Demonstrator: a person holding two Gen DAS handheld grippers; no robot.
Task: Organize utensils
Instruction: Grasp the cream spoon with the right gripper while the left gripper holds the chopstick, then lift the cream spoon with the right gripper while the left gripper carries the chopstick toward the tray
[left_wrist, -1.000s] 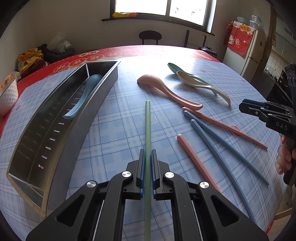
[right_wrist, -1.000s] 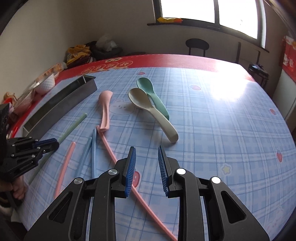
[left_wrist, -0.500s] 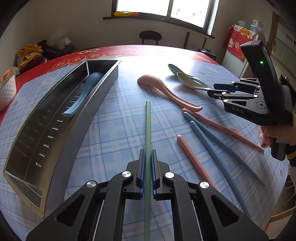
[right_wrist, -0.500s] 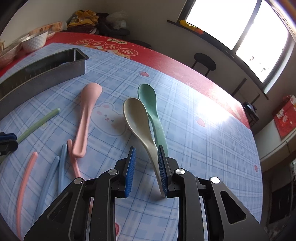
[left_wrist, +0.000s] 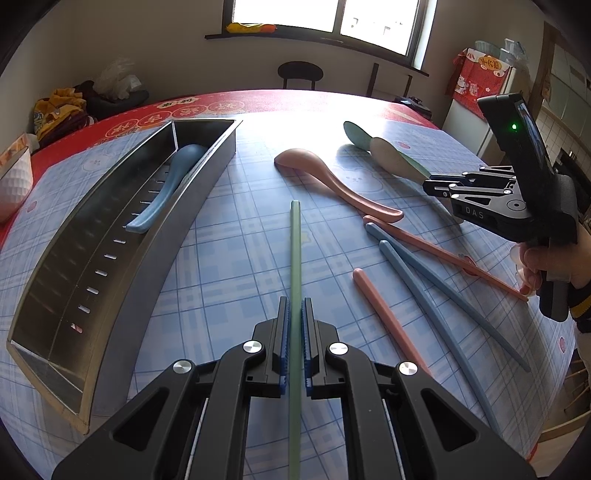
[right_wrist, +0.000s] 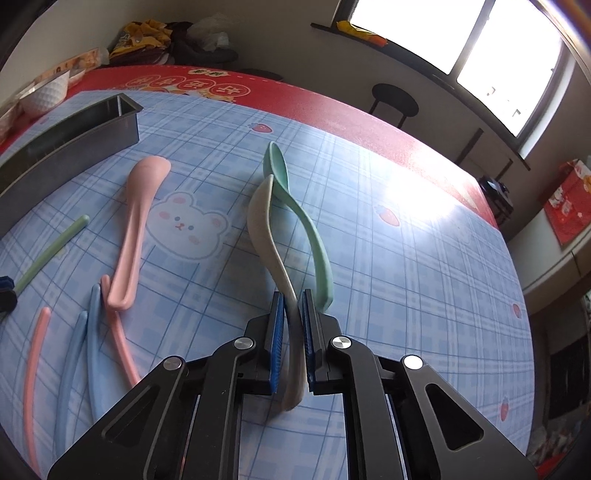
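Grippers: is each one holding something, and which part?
Left gripper pinches the green chopstick along its shaft. Right gripper clamps the beige spoon by its handle.

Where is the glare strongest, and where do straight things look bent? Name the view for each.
Right wrist view: sun from the window washes out the tablecloth at right; the blue chopsticks bow near the left edge. Left wrist view: a milder bright patch lies between tray and spoons; the metal tray curves like an arc.
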